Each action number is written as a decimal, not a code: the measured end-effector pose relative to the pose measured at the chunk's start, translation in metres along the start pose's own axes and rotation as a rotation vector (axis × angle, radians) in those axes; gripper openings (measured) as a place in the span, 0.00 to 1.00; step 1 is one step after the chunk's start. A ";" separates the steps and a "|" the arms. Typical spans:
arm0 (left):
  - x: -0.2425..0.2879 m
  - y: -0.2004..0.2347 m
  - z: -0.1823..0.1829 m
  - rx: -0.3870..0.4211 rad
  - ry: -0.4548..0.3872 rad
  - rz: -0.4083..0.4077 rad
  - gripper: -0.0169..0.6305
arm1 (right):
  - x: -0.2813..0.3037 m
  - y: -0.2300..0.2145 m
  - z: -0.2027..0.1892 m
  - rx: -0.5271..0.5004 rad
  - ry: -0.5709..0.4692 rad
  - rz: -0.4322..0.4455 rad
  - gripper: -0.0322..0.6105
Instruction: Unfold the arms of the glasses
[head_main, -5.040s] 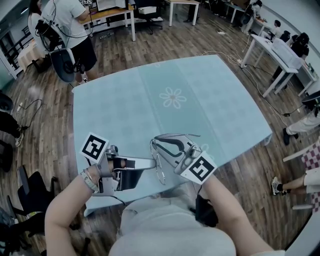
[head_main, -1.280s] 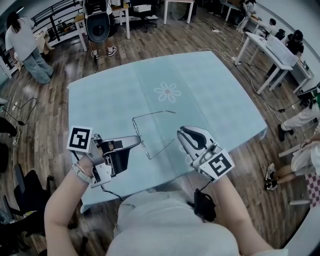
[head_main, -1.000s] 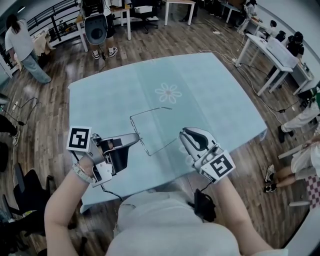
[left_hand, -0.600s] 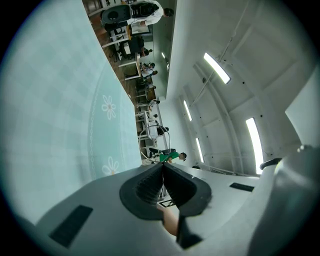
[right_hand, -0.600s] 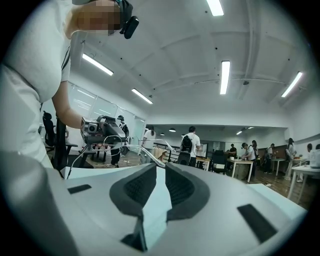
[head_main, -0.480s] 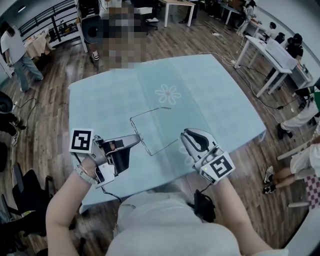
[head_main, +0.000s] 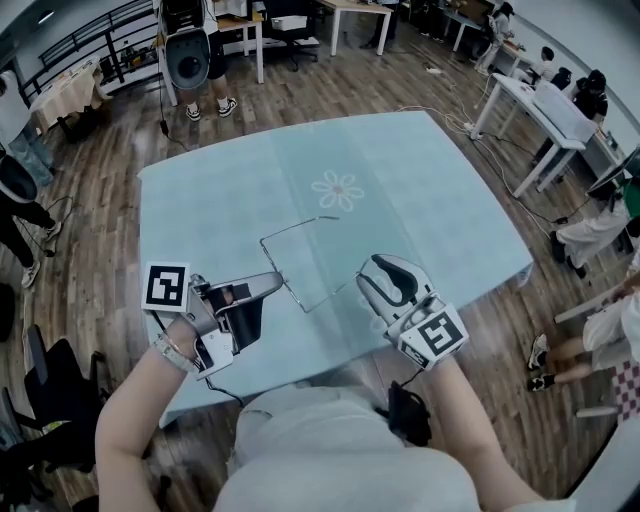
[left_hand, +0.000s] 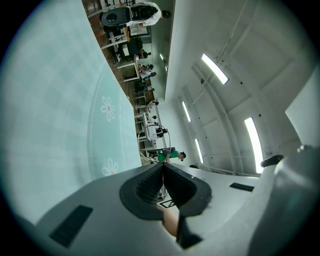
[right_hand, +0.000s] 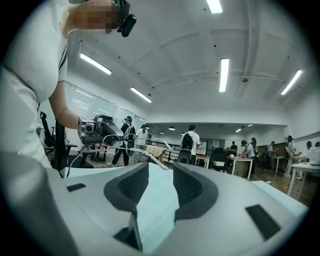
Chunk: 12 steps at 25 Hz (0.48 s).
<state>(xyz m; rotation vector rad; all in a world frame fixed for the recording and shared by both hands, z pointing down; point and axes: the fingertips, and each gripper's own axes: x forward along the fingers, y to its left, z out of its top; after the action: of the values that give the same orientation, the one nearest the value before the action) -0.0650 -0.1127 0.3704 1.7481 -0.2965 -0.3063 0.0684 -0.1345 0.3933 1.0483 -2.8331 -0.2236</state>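
Saw the glasses (head_main: 300, 262) over the near part of the pale blue tablecloth (head_main: 420, 190), both arms already unfolded and spread away from the front. Held them at the front rim with the left gripper (head_main: 272, 284), jaws pressed together on the thin wire. Had the right gripper (head_main: 372, 275) just beside the tip of the nearer arm, jaws opening and already wide apart, with nothing pinched between the pads. Noticed that thin arm (right_hand: 145, 159) only a little ahead of the jaws in the right gripper view. Could not tell whether the glasses touched the cloth.
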 end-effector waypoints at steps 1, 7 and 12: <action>0.000 0.000 0.001 0.010 -0.009 0.000 0.04 | 0.000 -0.001 0.000 0.001 0.001 -0.005 0.28; 0.007 0.005 0.004 0.035 -0.070 0.009 0.04 | 0.001 -0.005 -0.001 0.019 0.008 -0.044 0.30; 0.007 0.013 0.006 0.064 -0.146 0.001 0.04 | 0.002 -0.006 -0.007 0.035 0.028 -0.103 0.30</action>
<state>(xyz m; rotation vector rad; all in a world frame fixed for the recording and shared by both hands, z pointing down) -0.0610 -0.1238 0.3819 1.7918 -0.4167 -0.4287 0.0720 -0.1407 0.3995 1.1960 -2.7712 -0.1684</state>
